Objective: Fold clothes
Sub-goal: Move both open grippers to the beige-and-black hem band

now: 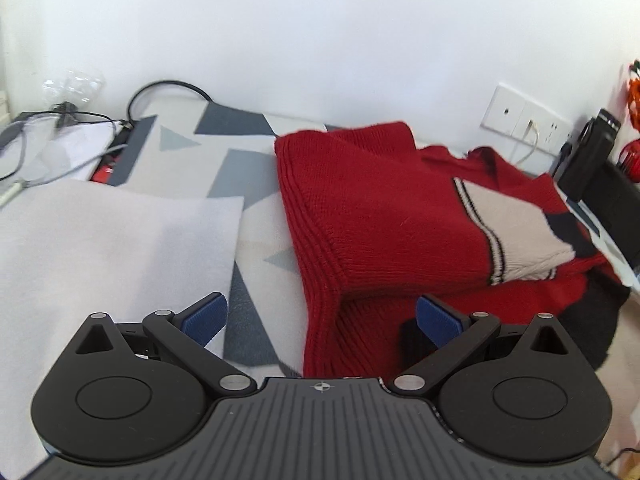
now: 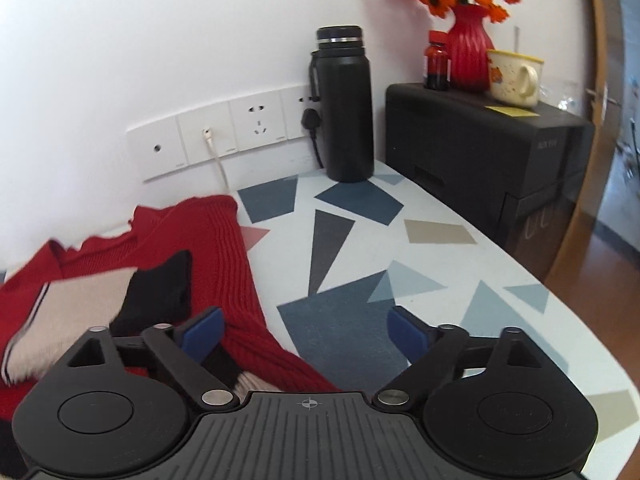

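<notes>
A: Item one, garment?
B: Red knitted sweater [image 1: 372, 216], folded, lay on the patterned tablecloth [image 1: 248, 184] near the wall. One sleeve with a beige panel [image 1: 516, 224], black-and-white stripes and a dark cuff was laid across its top. In the right wrist view the same sweater [image 2: 236, 264] filled the lower left, ribbed hem towards the table's middle.

A: Item two, left gripper?
B: Left gripper [image 1: 322, 314], jaws spread wide, nothing held. Its blue pads [image 1: 204, 318] hung above the cloth, the right one over the sweater's near edge; whether it touched the knit could not be told.

A: Item three, right gripper?
B: Right gripper [image 2: 306, 334], jaws also wide apart and empty. The left finger stood over the sweater's hem, the right over bare tablecloth [image 2: 420, 264].

A: Other goods?
B: White folded cloth [image 1: 104, 248] left of the sweater, apart from it. Cables [image 1: 60, 128] at the far left. Wall sockets [image 2: 224, 136]. Black flask [image 2: 344, 108] upright by the wall. Black box [image 2: 488, 148] carrying a red vase [image 2: 468, 52] of orange flowers, a small jar [image 2: 437, 62] and a cream mug [image 2: 514, 78].
</notes>
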{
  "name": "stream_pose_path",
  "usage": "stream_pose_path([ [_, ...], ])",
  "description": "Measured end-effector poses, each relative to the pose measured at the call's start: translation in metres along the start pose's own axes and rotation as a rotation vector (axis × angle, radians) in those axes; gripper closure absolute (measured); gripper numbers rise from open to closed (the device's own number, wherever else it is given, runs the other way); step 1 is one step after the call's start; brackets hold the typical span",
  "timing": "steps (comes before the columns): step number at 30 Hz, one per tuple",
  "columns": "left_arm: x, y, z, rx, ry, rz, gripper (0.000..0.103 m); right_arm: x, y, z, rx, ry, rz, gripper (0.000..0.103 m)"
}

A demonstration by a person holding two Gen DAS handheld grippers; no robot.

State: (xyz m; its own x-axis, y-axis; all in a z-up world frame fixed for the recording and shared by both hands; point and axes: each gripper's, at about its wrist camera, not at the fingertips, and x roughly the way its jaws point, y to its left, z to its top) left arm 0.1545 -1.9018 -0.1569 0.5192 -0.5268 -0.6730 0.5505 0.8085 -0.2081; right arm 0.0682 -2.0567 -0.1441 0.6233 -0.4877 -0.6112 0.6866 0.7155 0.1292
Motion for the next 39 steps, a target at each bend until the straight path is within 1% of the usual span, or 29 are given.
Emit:
stream_pose_path([
  [3, -0.016, -0.005, -0.003, -0.043, -0.005, -0.016, 0.0, -0.002, -0.006, -0.006, -0.046, 0.017, 0.032, 0.009],
  [5, -0.022, -0.009, -0.006, -0.078, 0.002, -0.059, 0.0, -0.003, -0.009, -0.007, -0.078, 0.024, 0.062, 0.005],
  [8, -0.021, -0.021, -0.013, -0.087, 0.038, -0.108, 0.0, -0.005, -0.006, -0.009, -0.167, 0.012, 0.118, 0.003],
  [10, -0.015, -0.032, -0.018, -0.069, 0.058, -0.112, 0.0, -0.004, 0.002, -0.011, -0.251, 0.013, 0.168, 0.003],
  [14, 0.001, -0.053, -0.026, -0.054, 0.105, -0.117, 0.0, -0.001, 0.027, -0.017, -0.42, 0.038, 0.315, 0.004],
  [17, 0.015, -0.067, -0.034, -0.044, 0.154, -0.109, 0.0, 0.005, 0.044, -0.026, -0.515, 0.077, 0.378, 0.004],
  [19, 0.023, -0.075, -0.039, -0.028, 0.181, -0.087, 0.0, 0.013, 0.052, -0.032, -0.553, 0.116, 0.381, 0.004],
  [22, 0.025, -0.086, -0.045, 0.023, 0.168, -0.036, 0.0, 0.024, 0.055, -0.04, -0.574, 0.171, 0.348, 0.002],
  [24, 0.026, -0.09, -0.047, 0.036, 0.163, -0.015, 0.0, 0.029, 0.056, -0.047, -0.568, 0.202, 0.332, 0.001],
  [28, 0.029, -0.099, -0.051, 0.089, 0.162, 0.028, 0.0, 0.031, 0.054, -0.057, -0.53, 0.187, 0.324, 0.001],
  [32, 0.03, -0.105, -0.052, 0.127, 0.168, 0.054, 0.0, 0.033, 0.053, -0.063, -0.511, 0.155, 0.307, 0.001],
  [37, 0.031, -0.102, -0.053, 0.126, 0.161, 0.041, 0.0, 0.038, 0.053, -0.061, -0.471, 0.161, 0.3, 0.001],
  [39, 0.032, -0.102, -0.052, 0.129, 0.17, 0.037, 0.0, 0.038, 0.053, -0.059, -0.466, 0.17, 0.303, 0.001],
])
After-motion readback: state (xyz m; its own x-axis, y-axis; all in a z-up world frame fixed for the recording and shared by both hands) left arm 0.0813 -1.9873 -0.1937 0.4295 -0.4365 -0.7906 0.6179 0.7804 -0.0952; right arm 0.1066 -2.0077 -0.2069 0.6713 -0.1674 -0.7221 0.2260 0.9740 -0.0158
